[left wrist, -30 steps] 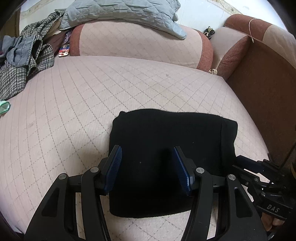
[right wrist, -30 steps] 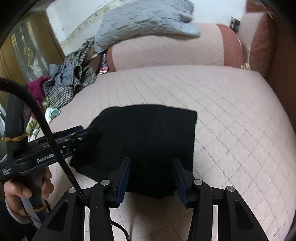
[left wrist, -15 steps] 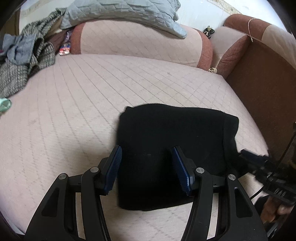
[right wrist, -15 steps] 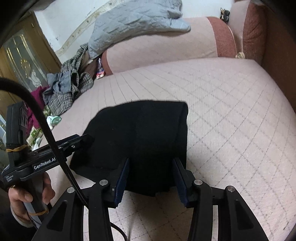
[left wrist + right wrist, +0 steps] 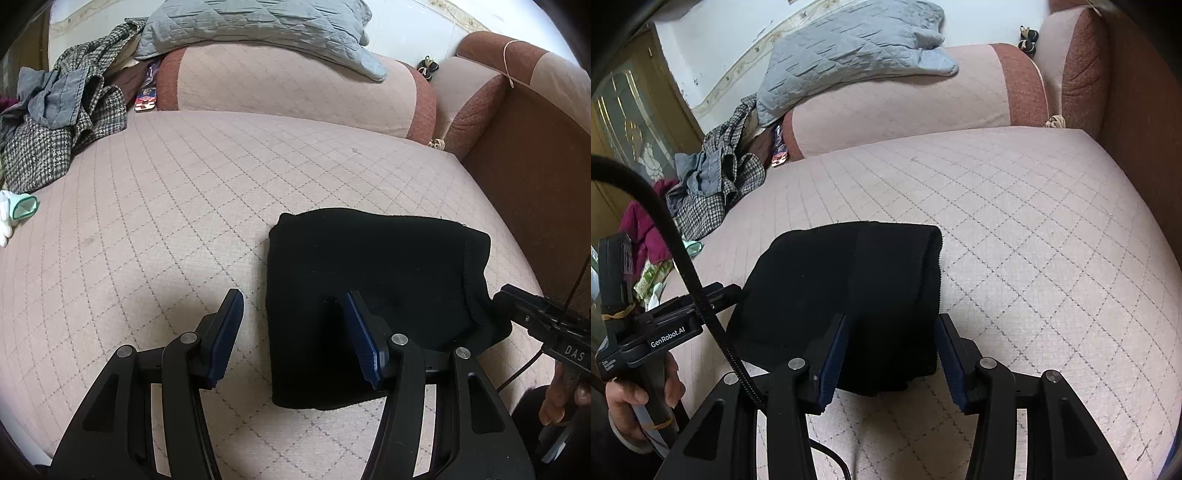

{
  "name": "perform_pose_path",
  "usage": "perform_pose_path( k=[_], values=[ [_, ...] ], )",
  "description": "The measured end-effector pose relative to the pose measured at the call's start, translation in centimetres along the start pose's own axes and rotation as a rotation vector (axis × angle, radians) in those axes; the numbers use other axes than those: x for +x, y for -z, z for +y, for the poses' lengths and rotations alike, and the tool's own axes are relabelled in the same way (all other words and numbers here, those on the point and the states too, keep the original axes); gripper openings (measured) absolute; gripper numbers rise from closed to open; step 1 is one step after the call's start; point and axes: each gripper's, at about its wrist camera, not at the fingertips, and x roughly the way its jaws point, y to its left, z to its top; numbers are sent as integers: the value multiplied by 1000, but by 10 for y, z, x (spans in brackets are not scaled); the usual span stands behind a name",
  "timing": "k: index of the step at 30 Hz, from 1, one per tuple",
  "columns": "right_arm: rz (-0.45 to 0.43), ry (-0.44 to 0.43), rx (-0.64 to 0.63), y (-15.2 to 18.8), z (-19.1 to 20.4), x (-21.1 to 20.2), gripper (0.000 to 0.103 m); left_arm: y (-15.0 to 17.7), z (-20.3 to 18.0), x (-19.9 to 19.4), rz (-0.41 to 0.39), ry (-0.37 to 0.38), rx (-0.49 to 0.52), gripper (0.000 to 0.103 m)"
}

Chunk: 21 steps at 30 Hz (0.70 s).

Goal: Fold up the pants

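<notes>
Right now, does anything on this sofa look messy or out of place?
The black pants lie folded in a fairly neat block. The mess is at the far left end of the sofa: a crumpled houndstooth garment and a grey quilted blanket slumped over the backrest.

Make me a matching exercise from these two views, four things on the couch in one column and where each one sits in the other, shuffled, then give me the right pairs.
Things
1. black pants
2. grey quilt
3. checked coat
4. left claw

Places
A. draped over the top of the back cushion
B. heaped at the far left end of the seat
C. folded into a block on the seat near the front edge
D. open, one finger over bare seat and the other over the pants

Pairs: 1-C, 2-A, 3-B, 4-D
</notes>
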Motion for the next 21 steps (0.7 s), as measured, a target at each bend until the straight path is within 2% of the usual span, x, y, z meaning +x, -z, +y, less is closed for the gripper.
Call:
perform_pose_path(
  k=[3,21],
  values=[
    [-5,-1,-2,-3,-1,1,49,0,2,2,5,-1,-4,57],
    [3,28,51,-13,-20,12,51,-3,18,11,49,54,-82,57]
  ],
)
